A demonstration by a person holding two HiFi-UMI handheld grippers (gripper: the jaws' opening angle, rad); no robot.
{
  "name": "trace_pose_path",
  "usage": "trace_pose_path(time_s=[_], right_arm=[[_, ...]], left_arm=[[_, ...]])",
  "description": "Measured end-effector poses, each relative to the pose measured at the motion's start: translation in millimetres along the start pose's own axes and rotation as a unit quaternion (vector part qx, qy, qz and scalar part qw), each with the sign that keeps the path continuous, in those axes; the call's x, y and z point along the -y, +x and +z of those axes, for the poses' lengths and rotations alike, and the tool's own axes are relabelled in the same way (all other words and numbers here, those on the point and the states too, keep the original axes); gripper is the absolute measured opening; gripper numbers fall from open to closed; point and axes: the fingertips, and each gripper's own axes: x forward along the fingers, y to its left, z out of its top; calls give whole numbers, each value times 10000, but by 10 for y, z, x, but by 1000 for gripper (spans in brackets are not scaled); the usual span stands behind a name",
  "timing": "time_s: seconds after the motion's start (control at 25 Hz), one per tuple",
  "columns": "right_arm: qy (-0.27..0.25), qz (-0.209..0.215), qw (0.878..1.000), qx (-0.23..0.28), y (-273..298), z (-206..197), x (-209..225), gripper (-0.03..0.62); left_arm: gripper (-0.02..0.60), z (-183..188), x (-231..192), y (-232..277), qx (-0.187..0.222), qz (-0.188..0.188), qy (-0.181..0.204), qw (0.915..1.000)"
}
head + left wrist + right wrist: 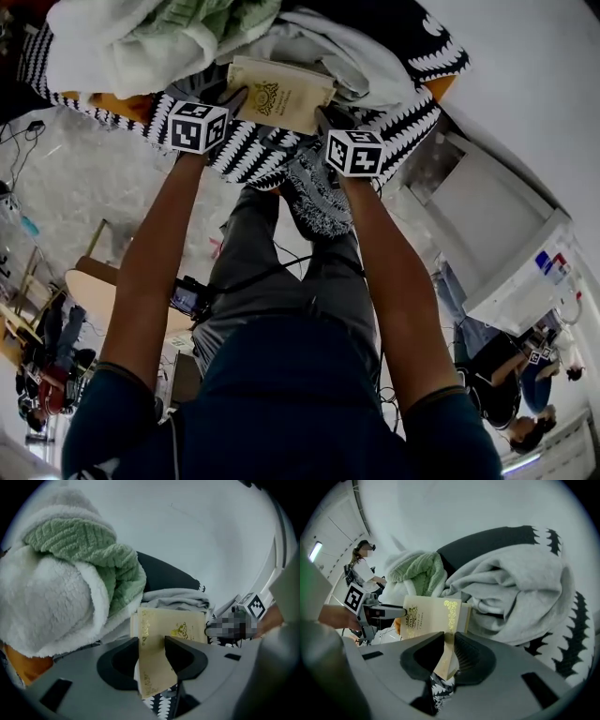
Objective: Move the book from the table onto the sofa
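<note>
Between the jaws of the left gripper [152,652] sits one end of the cream, gold-printed book [174,624], pinched by its edge. The right gripper [446,649] is clamped on the opposite end the same way. Together they hold the book low over a black-and-white patterned sofa throw [246,150]; whether it touches I can't tell. Just beyond the book lie a crumpled grey garment [511,588] and a bundled white-and-green fleece blanket [61,583].
</note>
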Motion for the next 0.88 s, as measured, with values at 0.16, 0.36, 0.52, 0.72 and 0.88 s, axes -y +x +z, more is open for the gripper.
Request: trace_pose_path(time_s=[0.16,0.36,0.52,0.72,0.88], right_arm=[[-31,-19,9993,-359,185,-259,112,77],[-81,-34,9975,-695,349,-468,209,77],[-196,-61,9957,-899,465,-535,303,65],[-128,-56,9948,-1012,622,-542,390,64],[-36,-37,9952,-976,735,-535,437,66]], left_arm=[[164,-227,-60,218,-254,-60,15,9997],[164,-426,-134,423,-511,-144,-16,9986],[164,-502,-192,552,-661,-112,26,9977],[164,-597,-283,705,-772,-62,-164,9969],[164,-651,-345,799,-709,-73,-332,9969]])
